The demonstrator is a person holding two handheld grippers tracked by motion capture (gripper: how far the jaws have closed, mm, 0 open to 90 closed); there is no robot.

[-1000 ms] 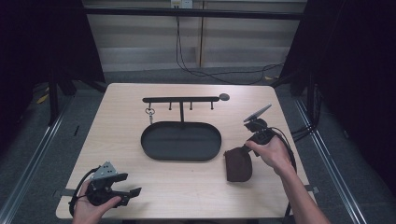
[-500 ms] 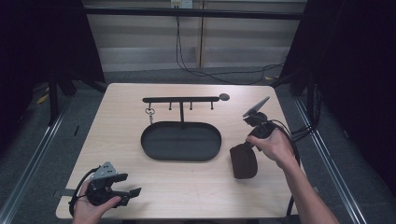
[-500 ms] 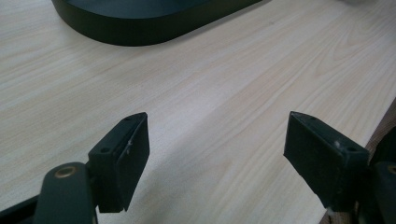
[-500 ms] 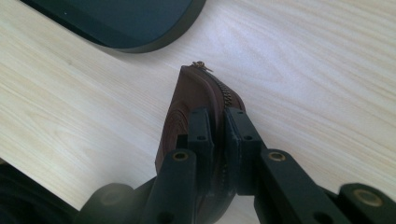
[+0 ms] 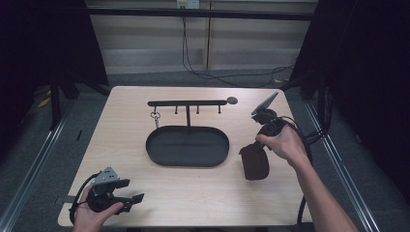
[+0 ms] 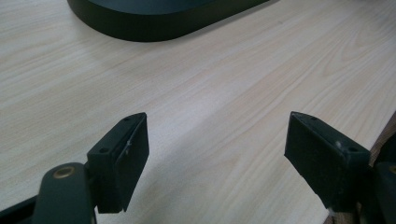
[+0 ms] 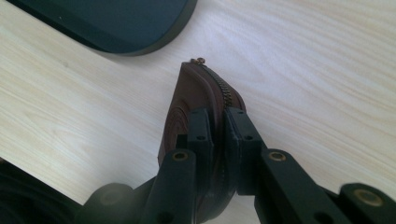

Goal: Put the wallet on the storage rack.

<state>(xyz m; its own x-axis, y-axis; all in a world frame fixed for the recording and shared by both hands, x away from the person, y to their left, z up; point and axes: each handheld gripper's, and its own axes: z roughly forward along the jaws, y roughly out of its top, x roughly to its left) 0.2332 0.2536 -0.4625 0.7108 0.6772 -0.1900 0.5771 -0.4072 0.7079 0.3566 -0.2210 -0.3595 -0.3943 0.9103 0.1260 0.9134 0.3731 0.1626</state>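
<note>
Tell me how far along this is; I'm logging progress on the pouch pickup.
Done: the right claw is shut on the brown zip pouch, gripping it by its zipper edge, beside the black oval tray. In hand: the pouch hangs from that claw over the table. Left: setting it down, probably in the tray, which looks bare. The left claw is open near the table's front edge.

The table [image 5: 203, 193] was pale wood-grain laminate, smooth and matt. The oval tray [image 5: 187, 145] looked like matt black metal. The brown pouch [image 7: 187, 112] looked leathery, with a brassy metal zip.
</note>
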